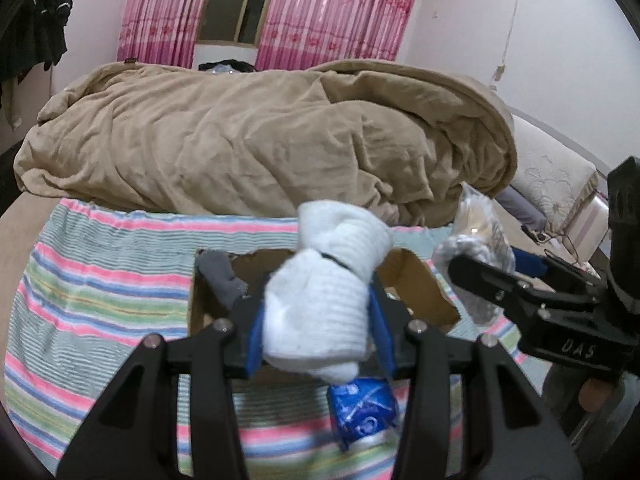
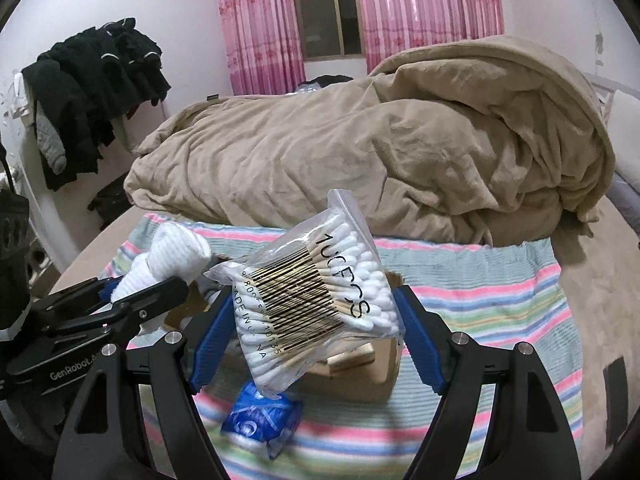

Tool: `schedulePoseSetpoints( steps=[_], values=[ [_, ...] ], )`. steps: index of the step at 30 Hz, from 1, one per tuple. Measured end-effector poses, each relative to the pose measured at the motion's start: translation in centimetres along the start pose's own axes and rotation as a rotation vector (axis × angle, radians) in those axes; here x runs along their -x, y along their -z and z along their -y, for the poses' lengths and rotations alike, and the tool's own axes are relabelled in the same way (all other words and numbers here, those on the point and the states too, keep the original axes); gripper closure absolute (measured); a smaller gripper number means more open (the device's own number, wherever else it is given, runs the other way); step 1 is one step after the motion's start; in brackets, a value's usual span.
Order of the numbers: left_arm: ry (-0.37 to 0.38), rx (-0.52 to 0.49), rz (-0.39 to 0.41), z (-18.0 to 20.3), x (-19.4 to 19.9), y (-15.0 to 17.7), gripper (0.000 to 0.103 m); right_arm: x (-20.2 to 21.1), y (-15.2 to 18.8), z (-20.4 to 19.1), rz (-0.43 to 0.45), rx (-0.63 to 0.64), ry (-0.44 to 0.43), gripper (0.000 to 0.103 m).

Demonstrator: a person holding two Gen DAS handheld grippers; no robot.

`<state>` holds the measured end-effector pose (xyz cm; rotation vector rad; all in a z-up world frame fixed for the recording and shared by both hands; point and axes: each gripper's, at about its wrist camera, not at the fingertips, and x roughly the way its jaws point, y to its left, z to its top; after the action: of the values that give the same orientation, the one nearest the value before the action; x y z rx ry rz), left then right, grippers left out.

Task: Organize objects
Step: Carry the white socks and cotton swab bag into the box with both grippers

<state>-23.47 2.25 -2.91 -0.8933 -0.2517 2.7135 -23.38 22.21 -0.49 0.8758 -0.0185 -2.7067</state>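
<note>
while a rolled white ribbed sock bundle (image 1: pixel 324 296) is pinched between the blue pads of the left gripper (image 1: pixel 320 332), a clear zip bag of cotton swabs (image 2: pixel 316 304) is clamped by the right gripper (image 2: pixel 316 340). both are held over an open brown cardboard box (image 1: pixel 420 284) on a striped cloth (image 1: pixel 100 288); a blue plastic packet (image 2: pixel 262 420) lies just before it.

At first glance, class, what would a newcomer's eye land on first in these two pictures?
Probably the white rolled socks clamped in the left gripper above the open cardboard box. Next, the clear bag of cotton swabs between the right gripper's blue pads. Behind both, a rumpled tan blanket fills the bed, and a blue packet lies on the striped cloth.
</note>
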Motion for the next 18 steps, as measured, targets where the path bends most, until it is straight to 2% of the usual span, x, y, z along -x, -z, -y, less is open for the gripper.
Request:
schedulePoseSetpoints(
  steps=[6, 8, 18],
  values=[
    [-0.023, 0.012, -0.019, -1.1, -2.5, -0.1, 0.057, -3.3, 0.0, 0.6, -0.040, -0.010, 0.028, 0.023],
    [-0.049, 0.022, -0.045, -1.6, -3.6, 0.0, 0.057, -4.2, 0.1, 0.8, -0.045, -0.015, 0.028, 0.023],
    [-0.073, 0.020, -0.128, -2.5, -7.2, 1.1, 0.057, -9.3, 1.8, 1.3, -0.141, 0.001, 0.069, 0.023]
  ],
)
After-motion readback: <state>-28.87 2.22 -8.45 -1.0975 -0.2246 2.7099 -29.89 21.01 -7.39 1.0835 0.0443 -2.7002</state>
